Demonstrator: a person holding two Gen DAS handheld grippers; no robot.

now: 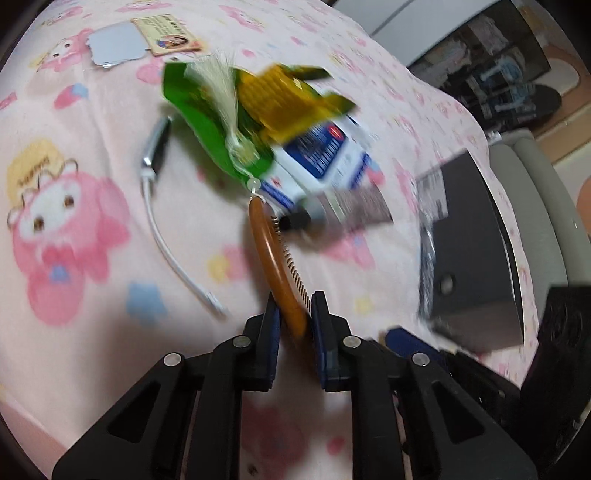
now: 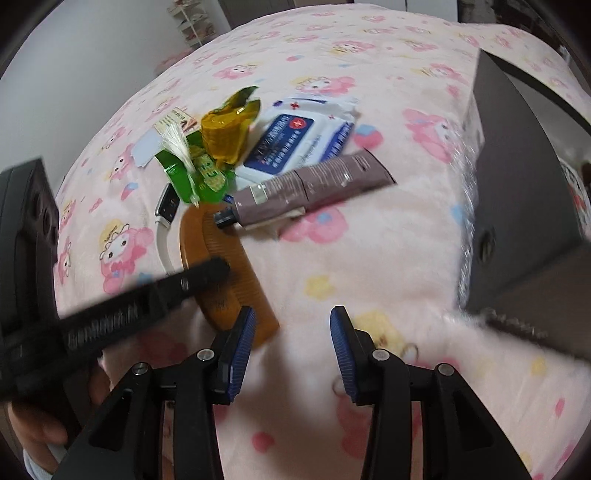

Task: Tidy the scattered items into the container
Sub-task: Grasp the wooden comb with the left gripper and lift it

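on the pink cartoon blanket (image 2: 332,258) a little heap of odds and ends sits bunched together, and the left gripper (image 1: 295,314) has gone in low at its near edge. its two blue-padded fingers are closed down to a narrow gap with the brown comb (image 1: 275,258) pinched between them at one end, gripped across the thin spine so the teeth face right and the rest of the comb reaches forward toward the pile. i'd guess it is held by the end because that was the only part clear of the other things: the far end, with its bead and white tassel (image 1: 225,85), runs up against the green packet (image 1: 207,122) and the black cap of the mauve tube (image 2: 310,188). whether the comb is already off the blanket i can't tell; the pictures are smeared.

the right gripper (image 2: 291,347) hangs just beside the comb's held end, its fingers spread wide with nothing between them, only blanket below, likely waiting its turn.

the dark box (image 2: 517,206), which i take for the container, stands well apart to the right of the pile, its open side turned toward the grippers. the wipes pack (image 2: 299,136), yellow wrapper (image 2: 225,129), watch with white strap (image 2: 166,206) and card (image 1: 168,35) all lie outside it.
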